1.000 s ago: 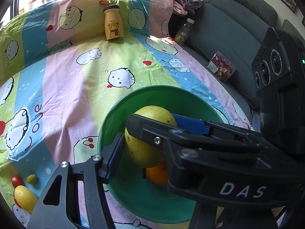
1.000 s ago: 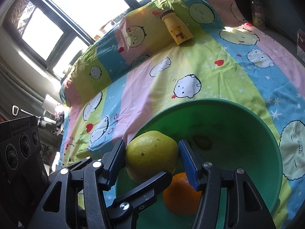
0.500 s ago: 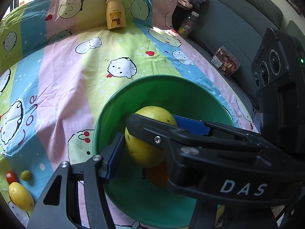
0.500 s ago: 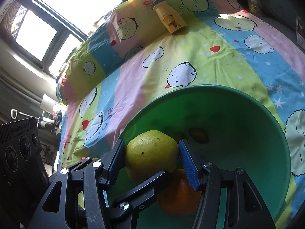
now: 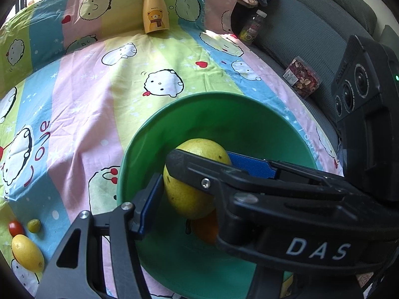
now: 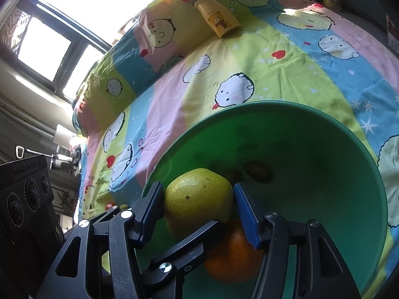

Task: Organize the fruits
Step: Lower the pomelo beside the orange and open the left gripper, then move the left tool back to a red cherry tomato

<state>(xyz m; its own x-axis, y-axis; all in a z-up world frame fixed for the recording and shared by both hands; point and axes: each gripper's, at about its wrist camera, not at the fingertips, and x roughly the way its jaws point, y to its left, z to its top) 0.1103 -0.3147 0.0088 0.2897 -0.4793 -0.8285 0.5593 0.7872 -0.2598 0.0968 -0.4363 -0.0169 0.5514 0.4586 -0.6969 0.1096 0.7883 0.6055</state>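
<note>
A large yellow-green citrus fruit [image 5: 192, 177] sits between blue pads above the inside of a green bowl [image 5: 224, 109]. In the right wrist view the right gripper [image 6: 199, 205] is shut on this fruit [image 6: 197, 199], pads pressed on both sides. An orange [image 6: 232, 256] lies in the bowl [image 6: 324, 174] just below it, also seen in the left wrist view [image 5: 205, 229]. The left gripper [image 5: 199, 182] also spans the fruit; its left pad [image 5: 149, 199] touches it, and its other finger crosses in front of the right gripper.
A lemon [image 5: 27, 253], a small green fruit [image 5: 33, 225] and a red tomato [image 5: 15, 227] lie on the cartoon bedsheet at lower left. A yellow bear bottle [image 5: 154, 16] stands at the back. A grey sofa [image 5: 311, 32] with a bottle [image 5: 251, 27] and snack box [image 5: 301, 77] is on the right.
Both grippers with the yellow-green fruit have shifted slightly forward and lower over the bowl. The grip on the fruit has not changed.
</note>
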